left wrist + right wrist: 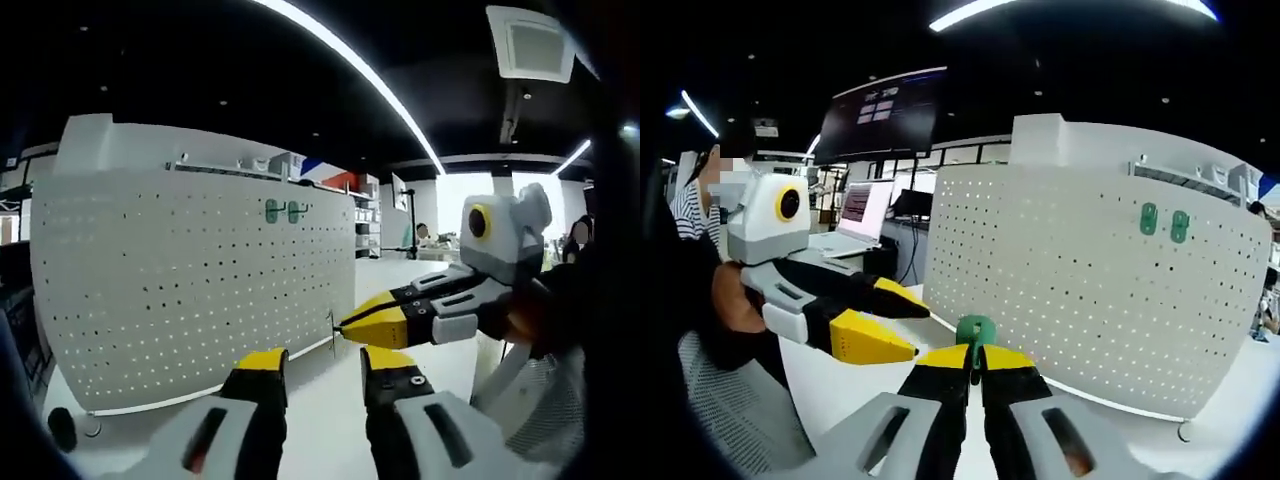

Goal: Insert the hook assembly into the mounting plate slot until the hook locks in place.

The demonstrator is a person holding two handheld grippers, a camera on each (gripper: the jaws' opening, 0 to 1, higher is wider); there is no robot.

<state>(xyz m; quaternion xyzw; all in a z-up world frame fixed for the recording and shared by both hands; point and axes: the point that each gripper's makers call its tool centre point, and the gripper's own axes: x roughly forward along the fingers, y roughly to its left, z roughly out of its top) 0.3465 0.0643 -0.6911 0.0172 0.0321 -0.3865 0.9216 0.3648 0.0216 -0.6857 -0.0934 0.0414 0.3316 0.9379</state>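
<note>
Yellow-tipped right hand-held gripper is clamped on the green hook assembly, well short of the white perforated mounting plate. Left hand-held gripper is parted, holding nothing. Risk: a tilted approach could miss the slot, leaving the hook unlocked.

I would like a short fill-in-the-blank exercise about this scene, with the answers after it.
1. The white perforated metal pegboard already carries ___ green plastic hooks near its top.
2. The right gripper is shut on a small ___ plastic hook assembly.
3. The left gripper has its jaws ___ and holds nothing.

Answers: two; green; open
</note>
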